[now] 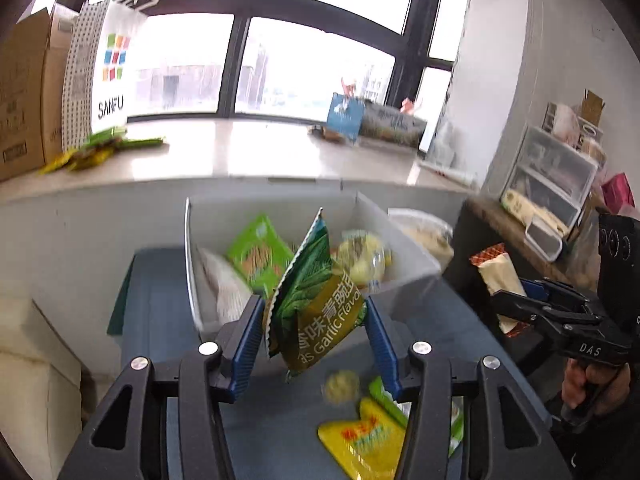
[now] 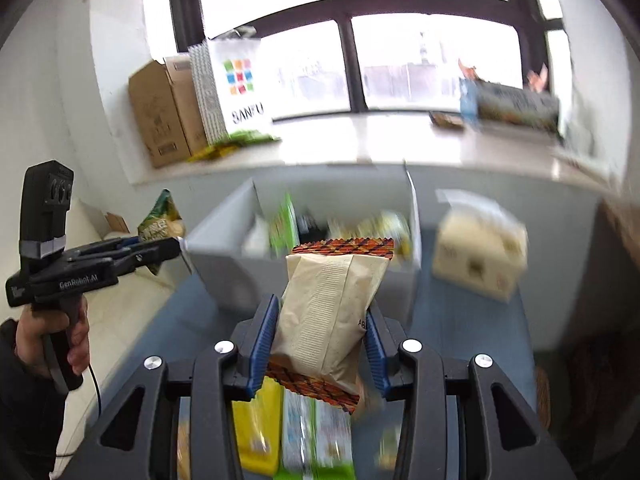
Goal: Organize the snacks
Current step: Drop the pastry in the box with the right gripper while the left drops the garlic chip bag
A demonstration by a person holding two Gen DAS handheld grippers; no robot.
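Blue-padded jaws of the left gripper (image 1: 316, 332) are seen closed across the lower half of a green garlic-flavour pea packet (image 1: 316, 304), held clear of the blue table (image 1: 168, 320) before the white bin (image 1: 404, 236). Likewise, the right gripper (image 2: 320, 332) is clamped on a cream snack pouch (image 2: 328, 312). Both packs are judged light, crinkly and crushable, best pinched at mid-body.
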